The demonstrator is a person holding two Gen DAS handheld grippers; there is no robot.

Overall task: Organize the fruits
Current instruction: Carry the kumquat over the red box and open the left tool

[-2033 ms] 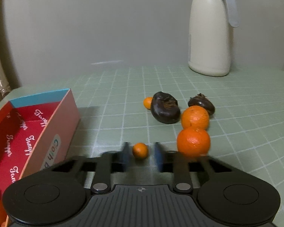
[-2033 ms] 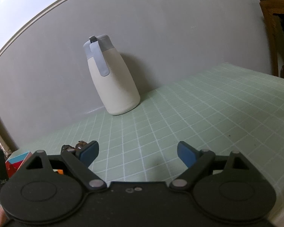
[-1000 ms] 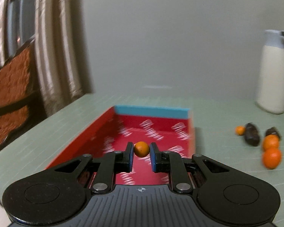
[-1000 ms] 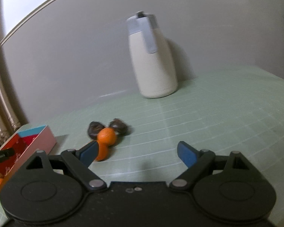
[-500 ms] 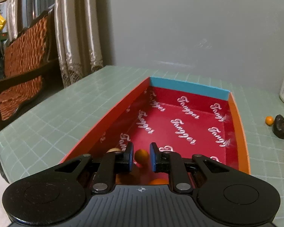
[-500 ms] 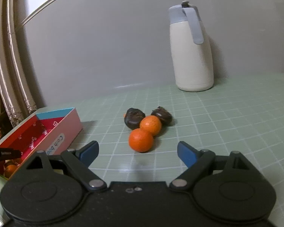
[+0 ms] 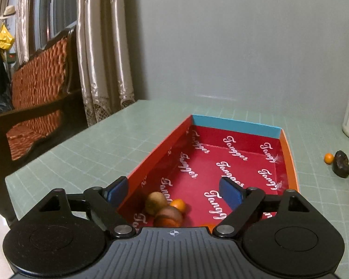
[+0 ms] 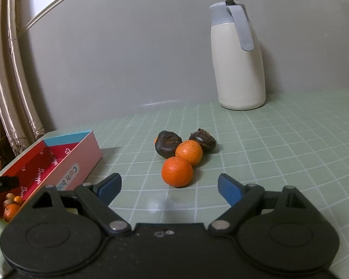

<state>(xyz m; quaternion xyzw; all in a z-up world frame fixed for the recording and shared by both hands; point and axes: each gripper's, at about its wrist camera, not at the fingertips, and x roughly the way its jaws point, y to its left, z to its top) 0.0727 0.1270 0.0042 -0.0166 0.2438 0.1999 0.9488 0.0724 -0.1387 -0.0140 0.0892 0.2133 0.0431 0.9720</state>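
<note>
My left gripper [image 7: 173, 191] hangs over the near end of the box [image 7: 235, 125], and its jaws are opening, with nothing pressed between the blue pads [image 7: 230, 193]. Below the gap, in the lower middle of the left view, a small orange fruit [image 7: 178, 205] lies on the red floor of the box, touching a tan fruit [image 7: 156, 202] on its left and a brown-topped one [image 7: 168, 216] in front of it. All three huddle at the near end; the far stretch of the floor shows only the white lettering.

The box is a long, narrow tray. In the left view its long axis runs away from me towards the upper right, ending in the blue end wall. In the right view the box [image 8: 81, 153] sits at the left edge, its long axis slanting from lower left to upper centre, with the label on its pink side wall facing my right gripper.

My right gripper [image 8: 168, 187] is spread wide and holds nothing. Just beyond its fingertips, near the centre of the frame, an orange [image 8: 177, 171] rests on the green table [image 8: 279, 153]. A second orange [image 8: 189, 152] touches it from behind, and two dark fruits [image 8: 168, 143] sit behind those. A jug [image 8: 238, 69] stands upright in the upper right, well apart from the fruit.
</note>
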